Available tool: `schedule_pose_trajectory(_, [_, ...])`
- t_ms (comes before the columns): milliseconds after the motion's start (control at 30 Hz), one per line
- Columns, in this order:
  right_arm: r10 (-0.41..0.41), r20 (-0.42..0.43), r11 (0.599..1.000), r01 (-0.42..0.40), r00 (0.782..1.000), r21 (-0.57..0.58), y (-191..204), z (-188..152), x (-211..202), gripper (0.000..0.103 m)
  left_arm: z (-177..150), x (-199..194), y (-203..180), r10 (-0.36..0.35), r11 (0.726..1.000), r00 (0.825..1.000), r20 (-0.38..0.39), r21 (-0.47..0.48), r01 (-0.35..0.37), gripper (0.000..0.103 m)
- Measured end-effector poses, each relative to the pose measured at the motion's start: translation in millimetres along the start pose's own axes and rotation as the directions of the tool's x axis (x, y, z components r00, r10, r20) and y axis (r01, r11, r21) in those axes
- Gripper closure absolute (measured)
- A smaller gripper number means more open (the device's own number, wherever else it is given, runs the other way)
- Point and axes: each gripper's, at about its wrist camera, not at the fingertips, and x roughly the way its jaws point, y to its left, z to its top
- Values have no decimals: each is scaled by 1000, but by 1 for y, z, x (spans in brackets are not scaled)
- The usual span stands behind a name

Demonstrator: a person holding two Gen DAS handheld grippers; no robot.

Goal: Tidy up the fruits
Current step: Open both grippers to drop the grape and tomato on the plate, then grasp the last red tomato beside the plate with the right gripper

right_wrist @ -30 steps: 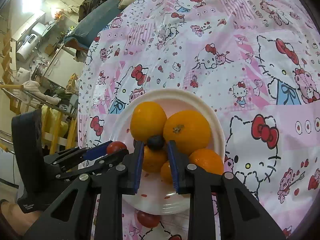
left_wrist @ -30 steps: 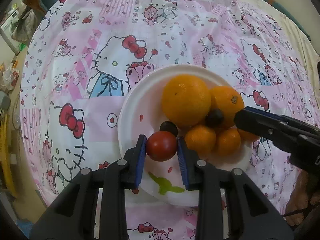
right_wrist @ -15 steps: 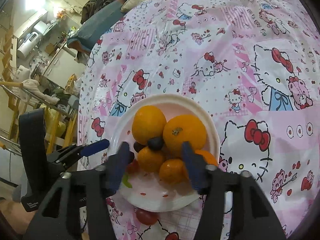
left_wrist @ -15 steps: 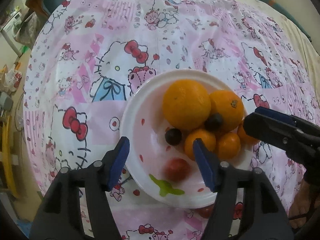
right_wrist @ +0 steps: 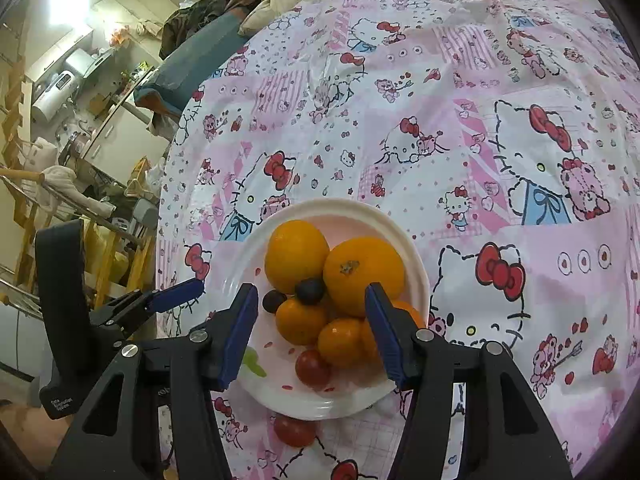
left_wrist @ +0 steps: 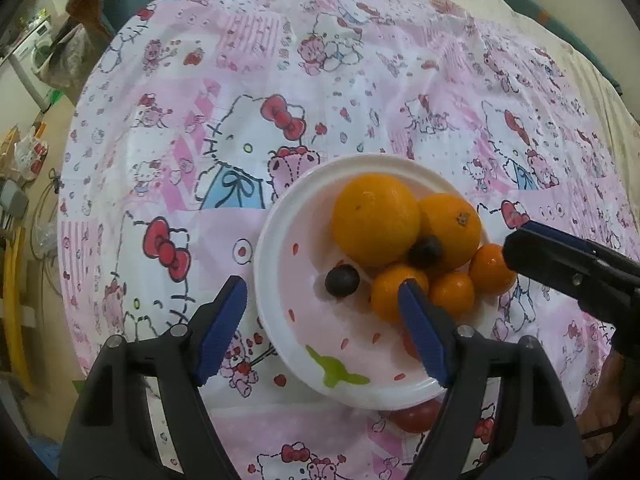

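Between the spread, empty right tool (right_wrist: 310, 330) fingers sits a cherry tomato (right_wrist: 313, 367) on the white plate (right_wrist: 416, 264), beside oranges (right_wrist: 363, 276); the left tool (left_wrist: 320, 328) gapes alongside, empty.

Hello Kitty tablecloth (left_wrist: 248, 128) everywhere, pink and white.
Off its far-left corner there's a teal cushion (right_wrist: 192, 68) under piled clothes (right_wrist: 224, 0); a white mop head (right_wrist: 60, 176) sits past the left edge.

One white plate (right_wrist: 416, 268), two big oranges (right_wrist: 297, 255), three small oranges (right_wrist: 300, 320), two dark grapes (right_wrist: 310, 290), two red tomatoes (right_wrist: 313, 367)
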Motion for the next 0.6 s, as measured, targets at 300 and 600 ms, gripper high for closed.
schedule_pose_trajectory(300, [-11,31,1000,11,999,10,9,-17,-29,44,-16,-30,12,80,997,994,73,-7,-79,28])
schedule_pose_trajectory(600, [-4,54,1000,4,999,-1,20,-39,-54,44,-37,-62,20,71,997,993,95,-17,-70,28])
